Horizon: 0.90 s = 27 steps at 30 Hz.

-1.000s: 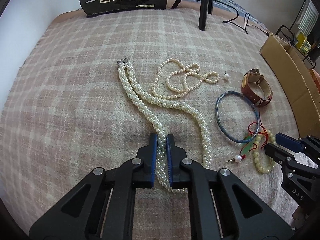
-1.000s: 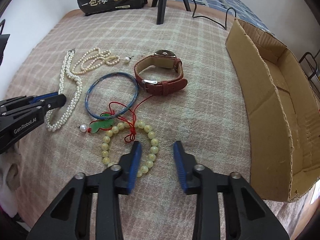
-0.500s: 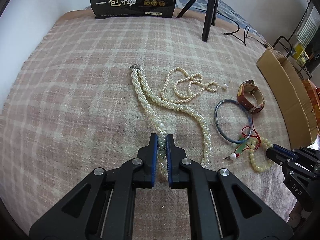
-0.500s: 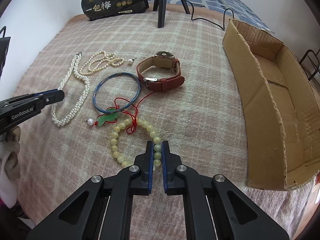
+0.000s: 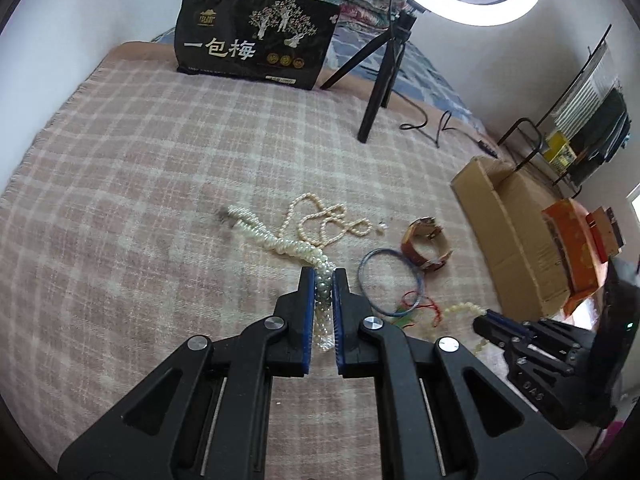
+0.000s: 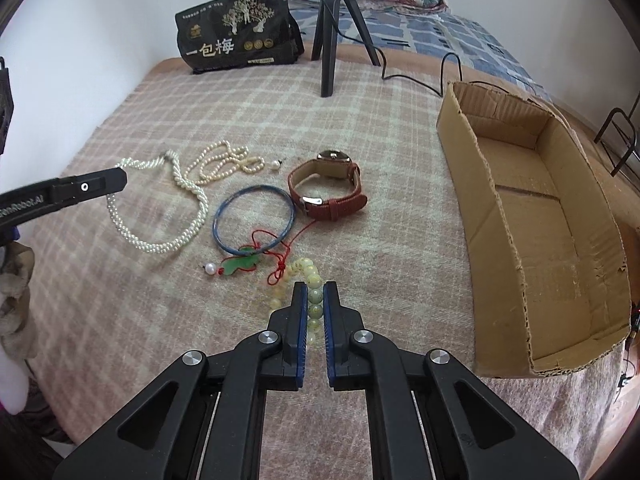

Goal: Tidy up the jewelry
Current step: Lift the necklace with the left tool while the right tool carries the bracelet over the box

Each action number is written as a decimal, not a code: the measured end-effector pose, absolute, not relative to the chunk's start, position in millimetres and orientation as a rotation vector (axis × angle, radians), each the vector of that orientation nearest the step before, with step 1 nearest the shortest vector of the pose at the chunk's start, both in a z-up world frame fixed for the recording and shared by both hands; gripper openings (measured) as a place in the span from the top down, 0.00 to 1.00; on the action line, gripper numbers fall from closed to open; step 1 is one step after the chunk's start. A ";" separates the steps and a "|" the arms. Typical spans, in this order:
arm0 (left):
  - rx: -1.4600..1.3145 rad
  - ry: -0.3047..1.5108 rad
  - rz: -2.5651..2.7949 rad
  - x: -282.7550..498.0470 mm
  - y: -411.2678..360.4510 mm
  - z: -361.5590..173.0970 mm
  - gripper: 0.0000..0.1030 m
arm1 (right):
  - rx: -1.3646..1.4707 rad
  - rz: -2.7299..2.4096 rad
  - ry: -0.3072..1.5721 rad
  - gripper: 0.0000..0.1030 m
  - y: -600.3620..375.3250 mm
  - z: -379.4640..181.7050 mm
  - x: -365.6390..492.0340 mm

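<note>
Clamping now on both sides: right gripper was spread wide w/ nothing in it a sec ago, since snapped tight onto pale green bead bracelet; beads sit squeezed btwn the blue pads, rest of the loop trailing toward 11 o'clock onto the blanket. Left gripper still pinched nearly closed on twisted pearl necklace, same bite as before, but raised since: strand now drapes from the pads up toward 11 o'clock, far end by the clasp resting on the cloth, part of the rope off the surface. Means, prob., both pieces secured & lift-off begun, next leg likely carry to cardboard box, open & bare inside, at 2 o'clock of right tongs, well apart. Outward from right tongs: red-cord jade pendant at 11 o'clock, just beside the beads, cord maybe tangled w/ bracelet, snag risk; blue bangle beyond, overlapping the cord; brown leather watch at 12 o'clock; thin pearl strand and loose pearl stud farther at 11. All untouched on plaid blanket. Snack bag & tripod at far edge, 12 o'clock.
</note>
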<state>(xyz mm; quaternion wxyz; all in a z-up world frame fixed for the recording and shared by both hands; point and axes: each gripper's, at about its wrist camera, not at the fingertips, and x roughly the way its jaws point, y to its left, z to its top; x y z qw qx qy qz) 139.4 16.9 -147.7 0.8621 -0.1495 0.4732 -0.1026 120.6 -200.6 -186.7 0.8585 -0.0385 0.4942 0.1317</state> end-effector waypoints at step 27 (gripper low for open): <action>-0.387 0.729 -0.359 123.8 7.4 -20.0 0.94 | -0.008 0.306 0.829 0.94 -229.1 -106.8 98.7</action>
